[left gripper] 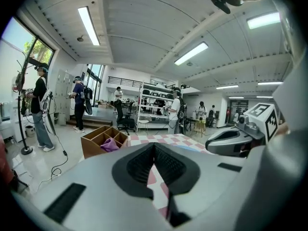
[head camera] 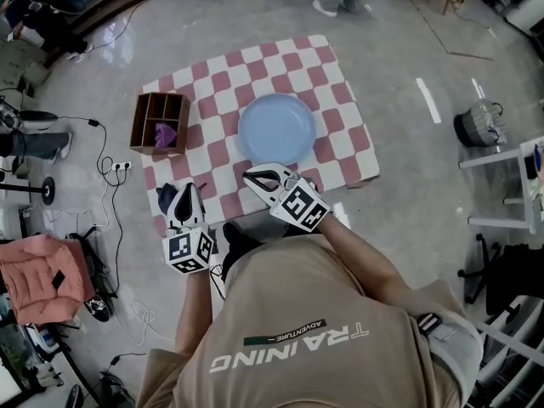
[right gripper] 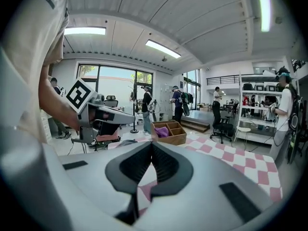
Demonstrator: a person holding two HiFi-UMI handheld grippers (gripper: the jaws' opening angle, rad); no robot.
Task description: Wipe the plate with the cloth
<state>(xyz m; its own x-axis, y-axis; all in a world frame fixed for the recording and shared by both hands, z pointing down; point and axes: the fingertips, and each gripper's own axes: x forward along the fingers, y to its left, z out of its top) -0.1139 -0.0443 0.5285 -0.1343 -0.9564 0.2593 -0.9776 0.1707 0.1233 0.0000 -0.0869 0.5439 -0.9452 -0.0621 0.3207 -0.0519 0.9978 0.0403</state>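
Note:
A light blue plate (head camera: 276,128) lies in the middle of the table with the red-and-white checked cover (head camera: 340,100). A purple cloth (head camera: 166,134) sits in a compartment of the wooden box (head camera: 159,109) at the table's left edge; it also shows in the left gripper view (left gripper: 109,145) and the right gripper view (right gripper: 162,132). My left gripper (head camera: 189,189) hovers over the near left corner, shut and empty (left gripper: 154,147). My right gripper (head camera: 252,175) is just short of the plate's near rim, its jaws shut on nothing (right gripper: 152,146).
A dark bundle (head camera: 167,195) lies on the table's near left corner beside the left gripper. Cables (head camera: 110,168) trail on the floor at the left, near a pink chair (head camera: 38,274). A white rack (head camera: 510,185) and a black bag (head camera: 478,126) stand right. People stand around the room (left gripper: 38,105).

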